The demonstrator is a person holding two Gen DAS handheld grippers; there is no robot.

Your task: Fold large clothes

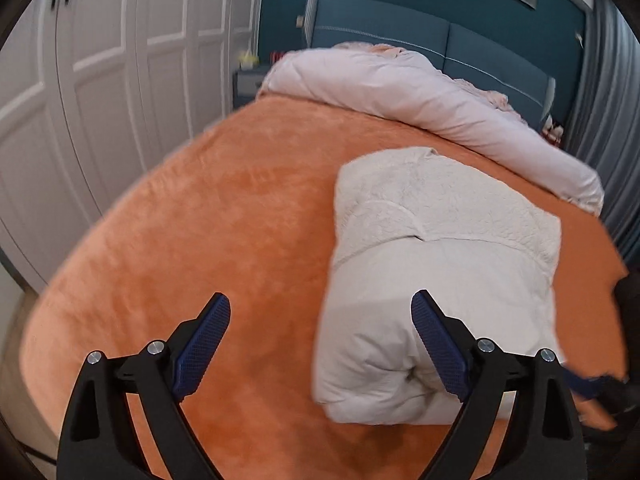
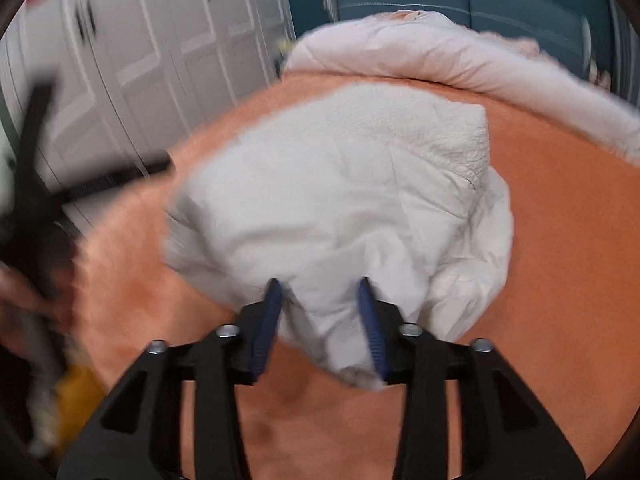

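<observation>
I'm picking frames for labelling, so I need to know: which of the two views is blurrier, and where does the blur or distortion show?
Right wrist view: heavy motion blur, worst at the left edge, smearing the left tool and the wardrobe doors; the folded white garment is soft.
Left wrist view: sharper, garment texture readable; fisheye bows the orange bedspread; the far right edge smears.

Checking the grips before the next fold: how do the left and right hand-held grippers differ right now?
The left hand-held gripper is wide open and holds nothing, with bed cover showing between its fingers; the right hand-held gripper is narrower, with a bunch of the white garment between its fingers. Both have blue pads.
</observation>
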